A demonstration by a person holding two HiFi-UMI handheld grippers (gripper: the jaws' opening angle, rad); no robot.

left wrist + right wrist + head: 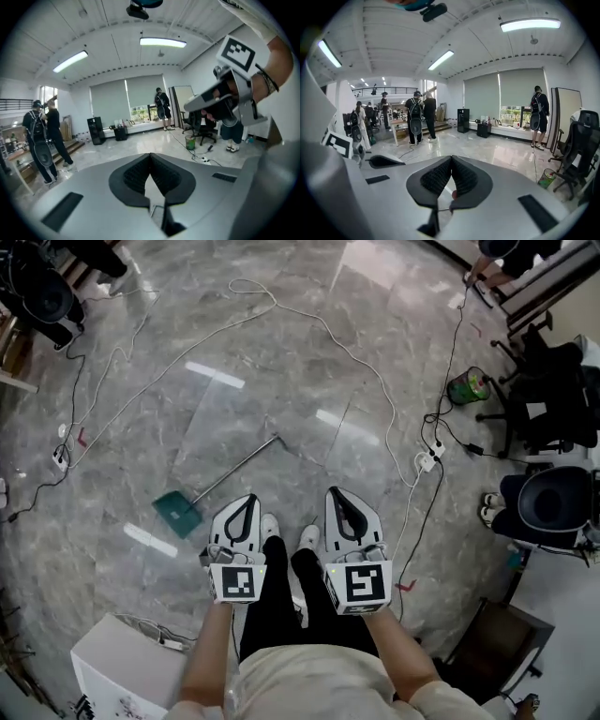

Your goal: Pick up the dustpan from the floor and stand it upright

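On the marble floor (281,352) the dustpan (176,512) lies flat, just ahead and left of the feet, with its long handle (234,468) angling away. The left gripper (250,498) and right gripper (335,491) are both closed with nothing in them. I'd open one and grab the handle midway; the white cable (375,381) beyond looks like the only snag.

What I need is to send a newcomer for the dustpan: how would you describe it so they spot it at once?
On the grey marble floor, look inside the big arc of white cable. The dustpan lies flat there, just left of the left gripper. Its teal colour and long straight metal handle set it apart from the thin cords around it.
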